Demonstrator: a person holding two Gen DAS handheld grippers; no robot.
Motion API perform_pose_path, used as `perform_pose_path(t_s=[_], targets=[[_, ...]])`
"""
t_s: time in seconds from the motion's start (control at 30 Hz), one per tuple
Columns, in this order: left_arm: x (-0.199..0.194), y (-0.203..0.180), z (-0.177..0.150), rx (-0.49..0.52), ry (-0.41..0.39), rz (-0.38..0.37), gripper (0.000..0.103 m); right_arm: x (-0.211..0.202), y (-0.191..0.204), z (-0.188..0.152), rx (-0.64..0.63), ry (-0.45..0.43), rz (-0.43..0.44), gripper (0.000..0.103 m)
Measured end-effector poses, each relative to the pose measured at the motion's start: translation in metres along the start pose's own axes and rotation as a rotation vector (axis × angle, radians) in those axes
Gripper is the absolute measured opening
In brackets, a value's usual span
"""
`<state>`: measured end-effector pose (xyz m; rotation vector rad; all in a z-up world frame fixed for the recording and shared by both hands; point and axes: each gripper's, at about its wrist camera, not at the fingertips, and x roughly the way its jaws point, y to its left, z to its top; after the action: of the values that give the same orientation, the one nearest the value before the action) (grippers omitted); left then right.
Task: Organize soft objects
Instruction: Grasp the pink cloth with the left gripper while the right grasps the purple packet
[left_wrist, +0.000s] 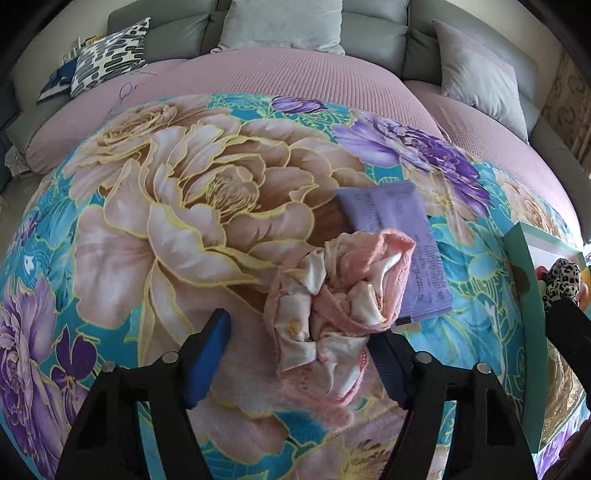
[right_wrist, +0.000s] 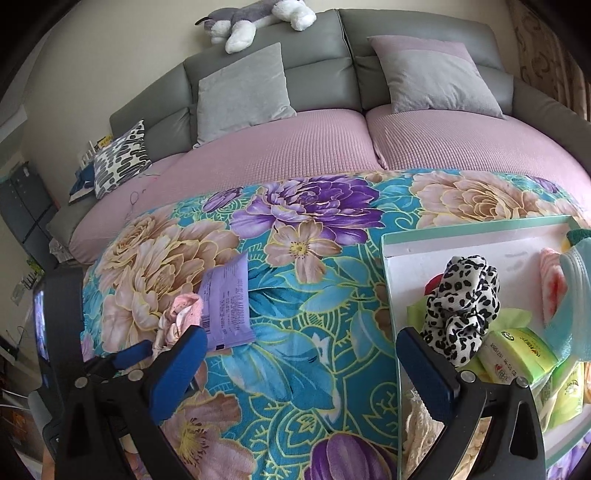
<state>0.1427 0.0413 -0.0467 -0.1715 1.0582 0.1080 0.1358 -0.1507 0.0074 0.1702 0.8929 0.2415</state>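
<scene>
A crumpled pink and white cloth (left_wrist: 332, 302) lies on the floral blanket (left_wrist: 166, 221), partly over a purple tissue pack (left_wrist: 399, 240). My left gripper (left_wrist: 299, 365) is open, its blue pads on either side of the cloth's near end. The cloth (right_wrist: 177, 317) and the purple pack (right_wrist: 229, 306) also show in the right wrist view. My right gripper (right_wrist: 303, 369) is open and empty above the blanket, its right pad at the edge of a teal box (right_wrist: 391, 295) that holds a leopard-print scrunchie (right_wrist: 461, 306), green tissue packs (right_wrist: 517, 350) and other soft items.
Grey cushions (right_wrist: 243, 88) and a patterned pillow (right_wrist: 122, 162) rest on the pink mattress (right_wrist: 295, 147) against the grey headboard. A plush dog (right_wrist: 255, 18) lies on top of the headboard. The box's edge (left_wrist: 524, 295) is at the right of the left wrist view.
</scene>
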Motion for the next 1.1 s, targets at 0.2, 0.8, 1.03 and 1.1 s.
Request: perform_pose_path(t_s=[0.2, 0.8, 1.03, 1.1], targets=[[-0.003, 0.005, 0.0, -0.009, -0.007, -0.025, 0.054, 0.006, 0.005, -0.002, -0.013, 0.015, -0.001, 0.103], [-0.02, 0.066, 0.003, -0.212, -0.08, -0.025, 0.016, 0.036, 0.037, -0.005, -0.119, 0.068, -0.024, 0.103], [-0.031, 0.088, 0.004, -0.259, -0.114, -0.015, 0.016, 0.069, 0.071, -0.005, -0.21, 0.094, -0.009, 0.103], [-0.032, 0.092, 0.004, -0.27, -0.116, -0.011, 0.016, 0.081, 0.078, -0.007, -0.235, 0.111, -0.023, 0.103]])
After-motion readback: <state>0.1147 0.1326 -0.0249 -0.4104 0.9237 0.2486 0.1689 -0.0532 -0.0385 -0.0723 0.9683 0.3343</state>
